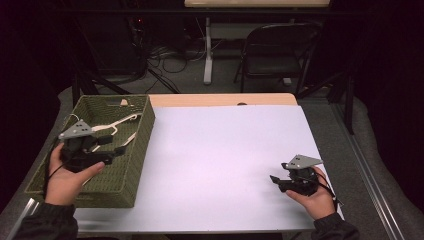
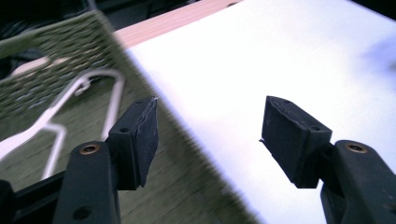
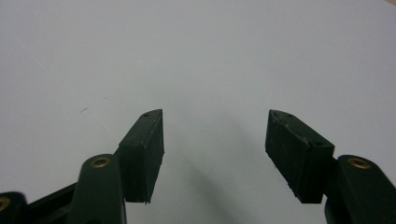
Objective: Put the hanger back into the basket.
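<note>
Here, left gripper jaws wide apart, empty, above basket rim near hanger; right gripper likewise agape, empty.

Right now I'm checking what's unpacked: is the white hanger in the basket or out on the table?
In. The white hanger lies inside the green woven basket, beside the left gripper, whose jaws are open.

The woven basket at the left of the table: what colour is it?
Olive green; the basket shows best in the high view, with white hangers lying inside.
</note>
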Demonstrator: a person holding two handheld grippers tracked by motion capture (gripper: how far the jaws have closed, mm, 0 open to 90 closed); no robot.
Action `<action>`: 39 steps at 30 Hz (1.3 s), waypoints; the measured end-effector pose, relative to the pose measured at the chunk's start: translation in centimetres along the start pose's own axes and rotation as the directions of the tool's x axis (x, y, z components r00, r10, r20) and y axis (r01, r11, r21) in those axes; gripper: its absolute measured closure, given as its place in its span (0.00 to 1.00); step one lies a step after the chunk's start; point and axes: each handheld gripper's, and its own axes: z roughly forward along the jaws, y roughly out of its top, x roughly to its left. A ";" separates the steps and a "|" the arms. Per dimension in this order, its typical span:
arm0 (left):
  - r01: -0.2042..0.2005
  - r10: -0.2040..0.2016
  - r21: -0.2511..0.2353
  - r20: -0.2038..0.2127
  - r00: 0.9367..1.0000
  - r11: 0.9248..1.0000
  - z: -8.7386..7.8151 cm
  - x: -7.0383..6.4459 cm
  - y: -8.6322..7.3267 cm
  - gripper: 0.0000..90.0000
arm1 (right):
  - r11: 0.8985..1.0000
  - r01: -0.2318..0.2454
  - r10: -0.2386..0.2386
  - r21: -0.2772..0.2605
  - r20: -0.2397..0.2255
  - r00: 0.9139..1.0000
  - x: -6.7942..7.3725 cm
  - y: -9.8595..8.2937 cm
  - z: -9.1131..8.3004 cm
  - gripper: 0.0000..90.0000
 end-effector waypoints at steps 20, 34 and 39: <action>-0.050 0.054 -0.034 0.147 0.988 0.998 8.6 -8.3 -4.3 0.41 | 1.000 -0.006 0.006 -0.014 -0.009 1.000 0.5 -0.7 0.3 0.41; -0.069 0.073 -0.034 0.143 0.987 0.997 11.4 -9.7 -8.2 0.41 | 1.000 0.006 -0.006 -0.014 -0.021 1.000 0.9 -1.0 0.8 0.41; -0.058 0.060 -0.018 0.142 0.988 0.998 11.9 -9.6 -9.0 0.41 | 1.000 0.006 -0.006 -0.005 -0.022 1.000 1.0 -1.2 1.1 0.41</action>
